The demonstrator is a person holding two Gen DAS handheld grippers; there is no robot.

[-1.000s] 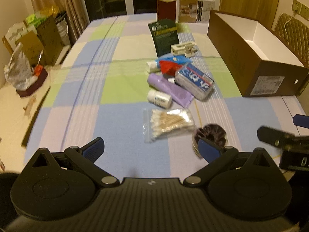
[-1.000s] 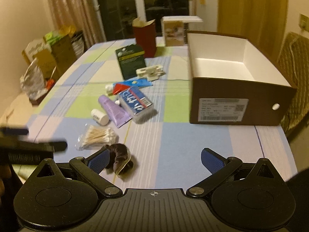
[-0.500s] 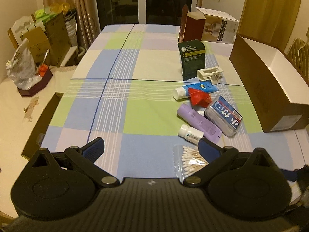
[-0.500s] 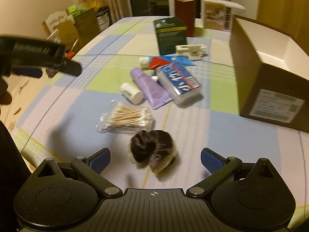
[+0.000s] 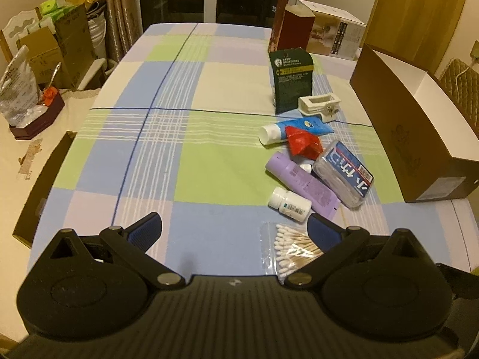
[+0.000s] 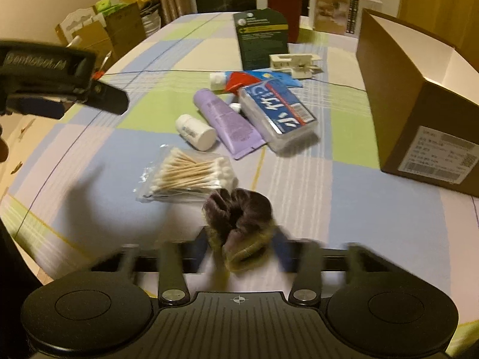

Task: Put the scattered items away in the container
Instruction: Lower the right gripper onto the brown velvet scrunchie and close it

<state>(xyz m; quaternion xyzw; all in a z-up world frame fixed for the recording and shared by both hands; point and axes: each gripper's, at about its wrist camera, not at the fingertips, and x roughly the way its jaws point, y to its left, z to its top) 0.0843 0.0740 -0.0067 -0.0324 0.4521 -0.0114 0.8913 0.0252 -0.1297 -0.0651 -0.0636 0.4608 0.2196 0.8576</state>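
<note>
- The right tool [image 6: 239, 248] is closing its jaws around a dark purple scrunchie [image 6: 238, 221] at the near edge of the desk [image 5: 209, 161]; motion blur hides whether the pads have reached the fabric.
- The left tool [image 5: 233, 229] hangs with its jaws spread wide and nothing between them, its right finger over a bag of cotton swabs [image 5: 289, 249].
- Beyond the swabs lie a small white bottle [image 5: 289, 203], a purple tube [image 5: 302, 184], a clear case with a blue label [image 5: 344, 172], a red packet [image 5: 302, 142] and a blue tube [image 5: 296, 128], clustered and partly overlapping.
- The open brown cardboard box [image 6: 419, 95] stands on the right of the desk, apart from the cluster.
</note>
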